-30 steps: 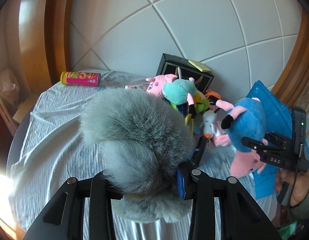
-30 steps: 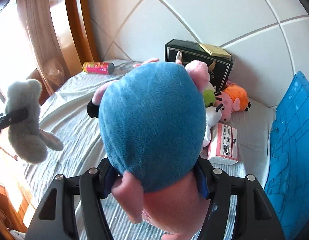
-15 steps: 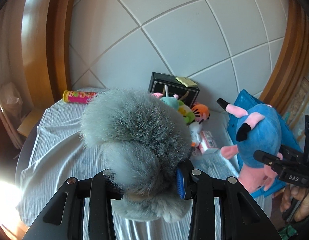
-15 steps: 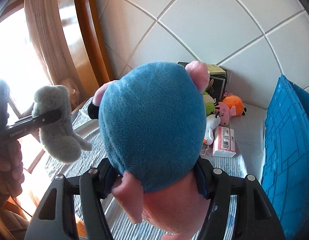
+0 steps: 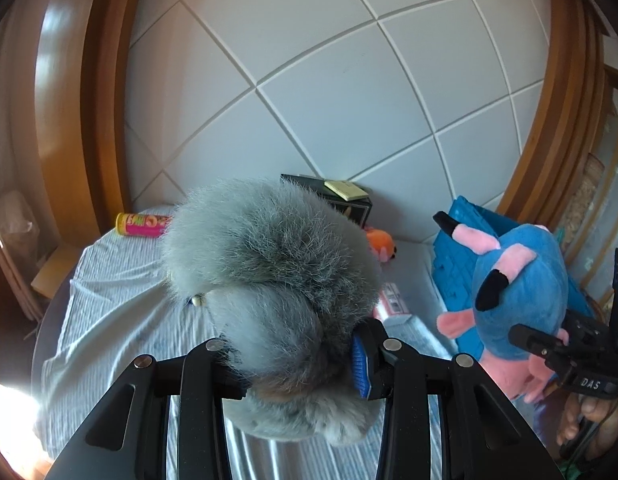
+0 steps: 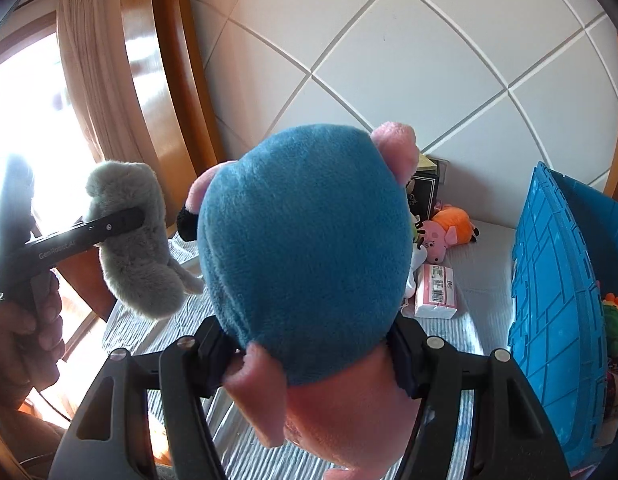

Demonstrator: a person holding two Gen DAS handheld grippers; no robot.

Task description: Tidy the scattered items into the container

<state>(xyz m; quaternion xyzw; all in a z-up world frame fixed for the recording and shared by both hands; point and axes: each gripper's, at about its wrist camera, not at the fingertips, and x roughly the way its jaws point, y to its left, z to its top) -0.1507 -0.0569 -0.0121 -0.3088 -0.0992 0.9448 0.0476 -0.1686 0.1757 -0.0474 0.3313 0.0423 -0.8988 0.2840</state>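
Observation:
My left gripper (image 5: 297, 364) is shut on a fluffy grey plush toy (image 5: 269, 264), held in the air above the bed. That same grey plush (image 6: 133, 240) shows at the left of the right wrist view, clamped by the left gripper's finger (image 6: 109, 226). My right gripper (image 6: 313, 360) is shut on a blue and pink plush toy (image 6: 305, 248), also lifted. The blue plush (image 5: 517, 288) hangs at the right of the left wrist view, in front of the blue crate (image 5: 457, 260). The crate (image 6: 557, 300) stands at the right with toys inside it.
On the striped bedsheet (image 5: 121, 300) lie a pink snack can (image 5: 143, 225), a black box (image 5: 349, 200), an orange and pink plush (image 6: 449, 232) and a pink packet (image 6: 435, 292). A white panelled headboard (image 5: 329, 100) rises behind. A person's hand (image 6: 25, 332) grips the left handle.
Both grippers have risen with their plush toys still clamped. The bed and its items have dropped lower in both views, and the blue crate has come more into view on the right.

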